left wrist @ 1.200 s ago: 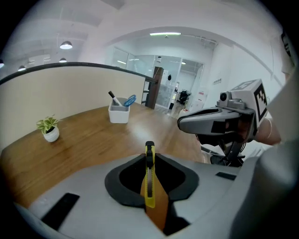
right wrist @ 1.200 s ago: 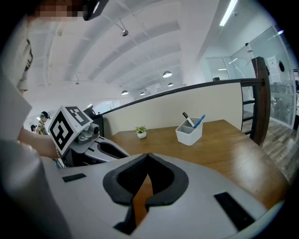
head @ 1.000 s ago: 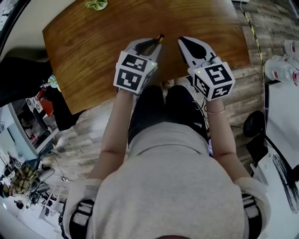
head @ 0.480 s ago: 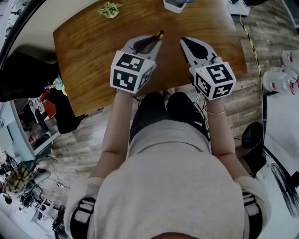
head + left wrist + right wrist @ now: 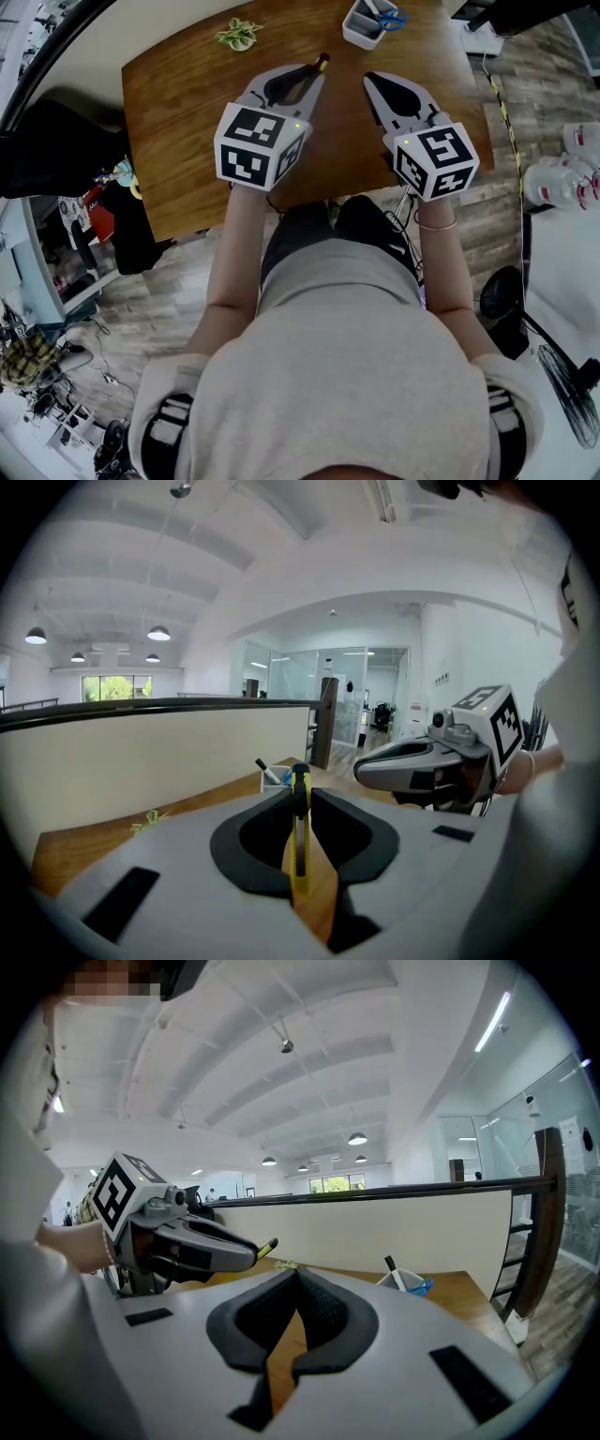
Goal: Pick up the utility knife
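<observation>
The yellow utility knife stands on edge between the pads of my left gripper, which is shut on it. In the head view its dark tip sticks out past the left gripper, above the wooden table. The knife's tip also shows in the right gripper view, beyond the left gripper's nose. Beside it to the right, my right gripper is lifted off the table. Its jaws meet at the tips with nothing between them.
A small white tray with pens and blue scissors stands at the table's far edge. A green scrap lies at the far left. A low wall runs behind the table. Floor clutter and a chair sit at the left.
Both grippers have risen above the table, the left one still holding the knife. The far edge of the table, with the white tray, has come into view.
</observation>
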Motion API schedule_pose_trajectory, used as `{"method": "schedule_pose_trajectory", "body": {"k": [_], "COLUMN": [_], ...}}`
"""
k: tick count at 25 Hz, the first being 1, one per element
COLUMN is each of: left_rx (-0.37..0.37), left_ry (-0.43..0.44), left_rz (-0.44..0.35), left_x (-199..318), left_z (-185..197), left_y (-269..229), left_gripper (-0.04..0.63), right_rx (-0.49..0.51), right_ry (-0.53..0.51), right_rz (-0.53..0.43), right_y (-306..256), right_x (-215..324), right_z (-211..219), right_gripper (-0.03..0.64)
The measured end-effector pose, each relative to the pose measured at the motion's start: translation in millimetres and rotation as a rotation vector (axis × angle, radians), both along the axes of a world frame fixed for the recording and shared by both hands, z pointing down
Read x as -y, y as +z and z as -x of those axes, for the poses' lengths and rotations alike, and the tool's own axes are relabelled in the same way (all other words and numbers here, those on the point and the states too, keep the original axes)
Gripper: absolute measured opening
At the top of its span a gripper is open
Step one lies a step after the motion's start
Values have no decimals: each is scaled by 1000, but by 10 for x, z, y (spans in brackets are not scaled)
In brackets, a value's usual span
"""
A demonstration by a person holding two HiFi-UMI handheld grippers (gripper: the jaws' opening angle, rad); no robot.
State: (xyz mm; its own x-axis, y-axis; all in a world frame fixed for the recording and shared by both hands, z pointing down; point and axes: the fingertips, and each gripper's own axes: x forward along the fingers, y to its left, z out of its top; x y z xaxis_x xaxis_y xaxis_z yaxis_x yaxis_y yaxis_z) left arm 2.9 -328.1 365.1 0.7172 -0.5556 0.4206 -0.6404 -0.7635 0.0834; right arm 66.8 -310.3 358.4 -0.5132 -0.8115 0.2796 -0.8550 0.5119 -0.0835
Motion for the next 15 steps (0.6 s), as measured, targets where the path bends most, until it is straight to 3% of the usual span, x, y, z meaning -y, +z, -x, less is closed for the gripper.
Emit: {"method": "schedule_pose_trajectory", "body": {"k": [15], "left_rx": [-92], "left_ry": [-101], "left_rz": [-83], "left_x": [123], "left_z": [175], "left_y": [-381], "left_gripper": [78], "right_rx": [11], "right_ry": [-52], "right_rz": [-105], "right_y": [-434], "right_x": [40], "right_z": [227], "right_gripper": [9]}}
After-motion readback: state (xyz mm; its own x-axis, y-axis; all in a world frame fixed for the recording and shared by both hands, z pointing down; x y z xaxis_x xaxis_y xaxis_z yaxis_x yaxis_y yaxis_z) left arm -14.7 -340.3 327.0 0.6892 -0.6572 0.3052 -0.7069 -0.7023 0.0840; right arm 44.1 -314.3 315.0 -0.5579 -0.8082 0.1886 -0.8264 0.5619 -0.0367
